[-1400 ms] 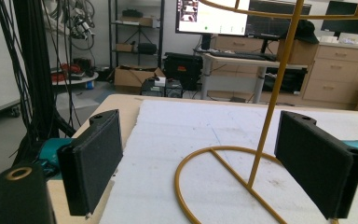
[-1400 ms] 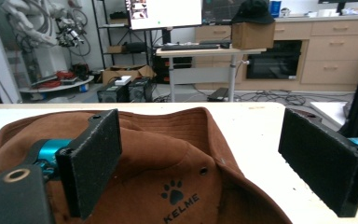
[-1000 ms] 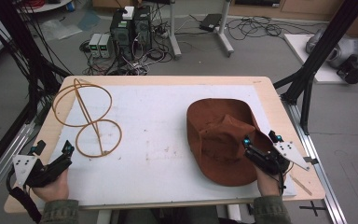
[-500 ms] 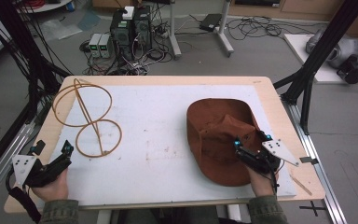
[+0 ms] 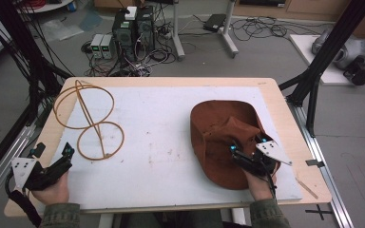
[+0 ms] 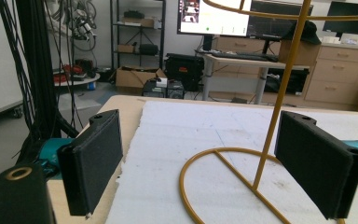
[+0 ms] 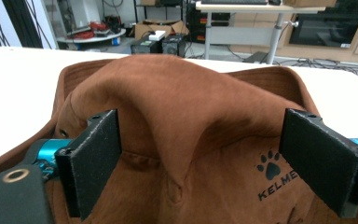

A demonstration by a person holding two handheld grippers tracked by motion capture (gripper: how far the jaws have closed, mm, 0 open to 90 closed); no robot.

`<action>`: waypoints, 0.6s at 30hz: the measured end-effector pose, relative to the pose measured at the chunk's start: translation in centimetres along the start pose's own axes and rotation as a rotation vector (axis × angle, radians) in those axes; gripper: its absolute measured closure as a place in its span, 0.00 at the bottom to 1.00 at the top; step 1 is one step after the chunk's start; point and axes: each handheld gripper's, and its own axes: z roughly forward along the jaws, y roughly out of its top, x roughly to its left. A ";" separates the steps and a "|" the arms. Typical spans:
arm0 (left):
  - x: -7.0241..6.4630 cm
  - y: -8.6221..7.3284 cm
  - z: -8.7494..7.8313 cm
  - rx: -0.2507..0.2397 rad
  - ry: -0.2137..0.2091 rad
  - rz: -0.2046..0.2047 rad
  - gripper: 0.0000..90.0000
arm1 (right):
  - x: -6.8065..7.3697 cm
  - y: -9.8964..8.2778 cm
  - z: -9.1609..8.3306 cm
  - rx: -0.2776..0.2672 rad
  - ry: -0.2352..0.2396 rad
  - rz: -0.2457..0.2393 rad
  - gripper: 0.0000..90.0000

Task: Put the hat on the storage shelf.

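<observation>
Right claw [image 5: 247,148] now farther forward over brown hat [image 5: 218,124], jaws apart.

A white foam board [image 5: 171,123] covers most of the wooden table [image 5: 285,118]. On the floor beyond the far edge stand two black computer towers [image 5: 133,28] amid tangled cables [image 5: 261,28], with small grey boxes [image 5: 102,46] to their left. A black frame post [image 5: 332,52] slants at the far right. A monitor [image 6: 214,16] glows on a distant desk [image 6: 251,58], beside wooden drawers [image 6: 340,70]
</observation>
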 end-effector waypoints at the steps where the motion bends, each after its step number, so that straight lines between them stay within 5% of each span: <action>1: 0.0 0.0 0.0 0.000 0.000 0.000 0.17 | 0.0 0.0 0.1 0.005 -0.003 -0.006 0.14; 18: 0.1 0.0 0.1 -0.003 -0.001 0.000 0.17 | 0.7 -0.8 1.3 0.093 -0.013 0.004 0.14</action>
